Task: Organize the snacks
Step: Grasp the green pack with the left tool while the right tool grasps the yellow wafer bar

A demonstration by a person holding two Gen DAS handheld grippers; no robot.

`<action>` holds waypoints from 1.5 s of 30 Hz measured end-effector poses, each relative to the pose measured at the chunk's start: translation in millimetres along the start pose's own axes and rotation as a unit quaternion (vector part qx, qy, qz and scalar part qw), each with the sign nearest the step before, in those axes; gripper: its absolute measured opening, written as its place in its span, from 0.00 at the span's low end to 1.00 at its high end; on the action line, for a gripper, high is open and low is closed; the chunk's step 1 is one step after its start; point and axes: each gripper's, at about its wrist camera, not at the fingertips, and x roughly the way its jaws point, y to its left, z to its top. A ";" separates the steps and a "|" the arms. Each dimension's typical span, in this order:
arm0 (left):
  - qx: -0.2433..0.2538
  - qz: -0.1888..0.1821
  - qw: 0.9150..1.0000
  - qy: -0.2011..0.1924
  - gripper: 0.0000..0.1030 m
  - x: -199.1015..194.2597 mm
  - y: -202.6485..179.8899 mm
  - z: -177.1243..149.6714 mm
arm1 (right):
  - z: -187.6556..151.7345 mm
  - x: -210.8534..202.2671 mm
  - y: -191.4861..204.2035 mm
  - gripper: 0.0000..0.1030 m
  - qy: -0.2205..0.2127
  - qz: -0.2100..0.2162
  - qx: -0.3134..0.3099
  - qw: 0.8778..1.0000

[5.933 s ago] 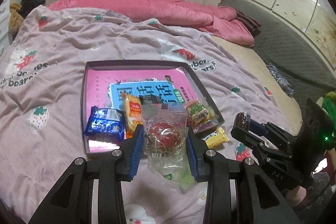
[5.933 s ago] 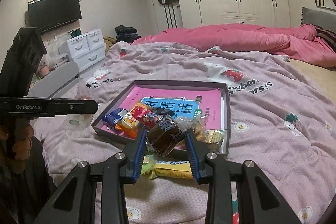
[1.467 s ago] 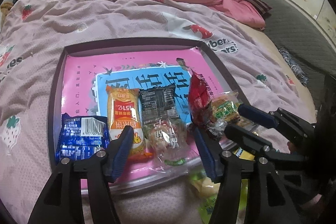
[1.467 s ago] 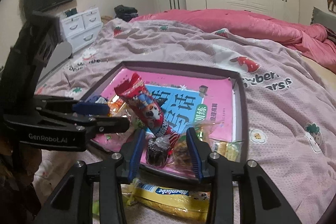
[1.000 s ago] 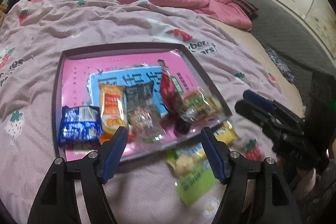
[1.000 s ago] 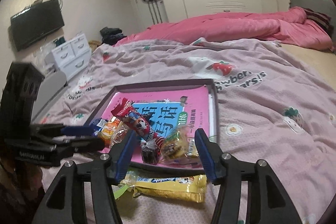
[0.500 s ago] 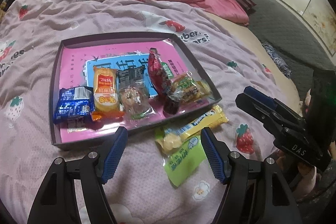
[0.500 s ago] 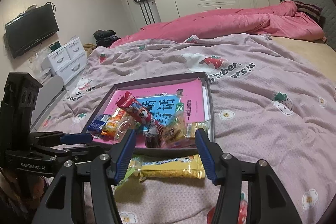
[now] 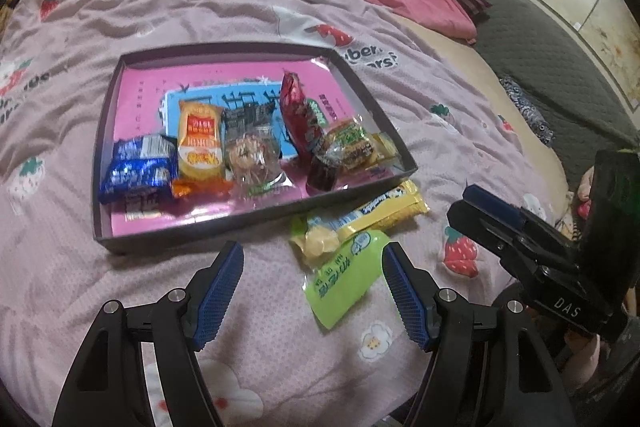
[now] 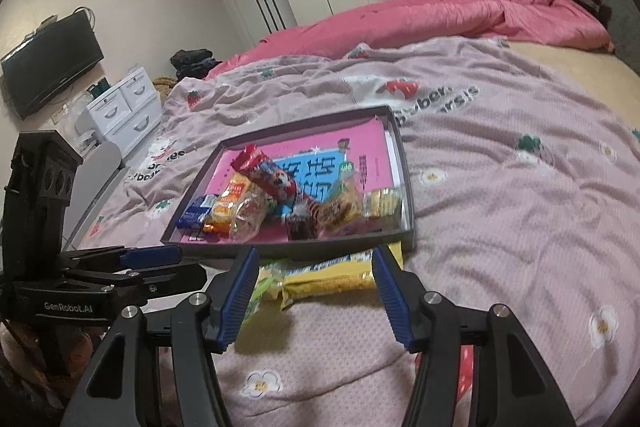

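A dark shallow tray (image 9: 180,227) with a pink book inside lies on the bed. It holds several snacks: a blue packet (image 9: 138,173), an orange packet (image 9: 200,143), a clear-wrapped biscuit (image 9: 254,163), a red packet (image 9: 298,115) and more at the right. A yellow packet (image 9: 368,215) and a green packet (image 9: 344,281) lie on the blanket in front of the tray. My left gripper (image 9: 312,291) is open and empty, just short of the green packet. My right gripper (image 10: 314,291) is open and empty above the yellow packet (image 10: 332,273); it also shows in the left wrist view (image 9: 496,215).
The bed has a mauve strawberry-print blanket (image 10: 500,187) and a pink duvet (image 10: 420,15) at the back. White drawers (image 10: 124,103) and a TV (image 10: 52,63) stand to the left. A grey headboard (image 9: 540,39) is at the right.
Both grippers let go of their snacks into the tray, opened and pulled back from it. The tray now sits farther off and the yellow and green packets lie near the fingers.
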 end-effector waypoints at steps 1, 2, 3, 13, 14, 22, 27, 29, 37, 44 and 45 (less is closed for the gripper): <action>-0.003 -0.003 1.000 0.004 0.72 1.3 1.2 -0.8 | -1.6 0.3 -1.2 0.57 0.004 0.000 0.006 1.000; -0.005 -0.005 1.000 0.007 0.71 2.9 1.8 -0.9 | -3.6 1.0 -2.4 0.57 0.009 0.001 0.013 1.000; -0.009 -0.008 1.000 0.010 0.71 4.3 3.2 -1.6 | -5.2 1.3 -3.6 0.57 0.012 0.002 0.018 1.000; -0.082 -0.051 0.994 0.046 0.71 29.0 19.9 -6.9 | -18.5 21.6 -19.5 0.57 0.065 0.024 0.079 0.994; -0.091 -0.056 0.993 0.048 0.71 31.6 22.0 -6.6 | -19.0 23.4 -21.2 0.57 0.067 0.025 0.084 0.994; -0.142 -0.083 0.984 0.070 0.71 60.4 29.7 -2.1 | -19.5 41.1 -29.2 0.57 0.078 0.032 0.103 0.991; -0.170 -0.098 0.977 0.078 0.71 76.2 34.6 -0.6 | -17.5 51.6 -31.9 0.57 0.077 0.034 0.108 0.991; -0.177 -0.100 0.976 0.078 0.71 78.6 35.5 -0.2 | -16.6 56.5 -33.7 0.57 0.079 0.037 0.114 0.990; -0.183 -0.106 0.974 0.081 0.60 88.5 36.3 -0.7 | -12.0 80.5 -36.9 0.51 0.085 0.057 0.131 0.986; -0.179 -0.103 0.975 0.076 0.40 95.9 31.0 -1.3 | -12.2 94.8 -49.0 0.29 0.085 0.077 0.157 0.981; -0.175 -0.102 0.976 0.075 0.39 96.4 29.2 -1.5 | -12.2 94.1 -50.3 0.27 0.083 0.080 0.161 0.980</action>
